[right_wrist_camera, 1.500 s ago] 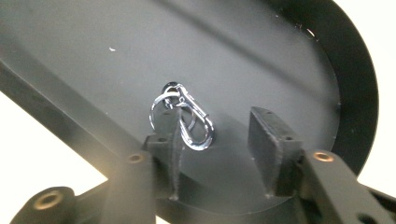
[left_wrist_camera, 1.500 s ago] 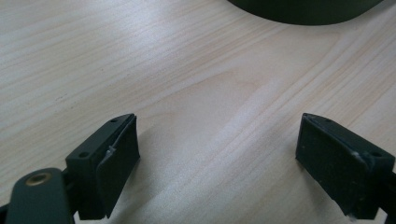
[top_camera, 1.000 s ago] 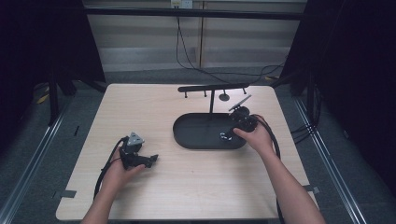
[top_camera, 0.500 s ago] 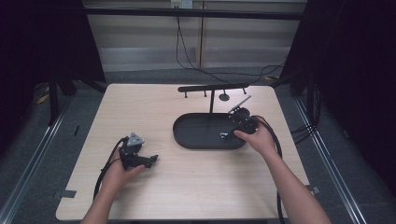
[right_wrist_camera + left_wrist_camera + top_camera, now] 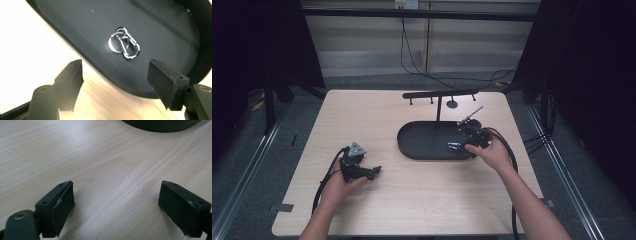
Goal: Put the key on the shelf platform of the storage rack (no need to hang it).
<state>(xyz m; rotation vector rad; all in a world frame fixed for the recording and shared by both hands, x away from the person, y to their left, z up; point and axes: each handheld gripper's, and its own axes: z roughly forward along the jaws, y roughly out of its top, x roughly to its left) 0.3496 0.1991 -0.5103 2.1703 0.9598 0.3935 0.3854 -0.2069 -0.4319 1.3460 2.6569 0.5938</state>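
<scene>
Retreat is the change here: compared with a second ago, the right gripper point(image 5: 462, 145) has slid from the middle of the oval black tray point(image 5: 412, 142) back toward its near right rim, and its jaws now stand wide apart with nothing between them. The silver carabiner point(image 5: 125, 46), clipped to a small ring, lies flat on the tray floor just beyond those jaws in the right gripper view, untouched and near the tray's right end. My reading is that the clip has not been picked up, so the grasp is yet to come; hanging it on the black hook rack point(image 5: 439, 94) behind the tray looks like the likely aim. The right hand point(image 5: 492, 152) holds its gripper low over the tray's edge, forearm angled in from the lower right. The left gripper point(image 5: 357, 170) rests on the bare wooden table point(image 5: 362, 115), well apart from the tray, jaws spread and empty.
</scene>
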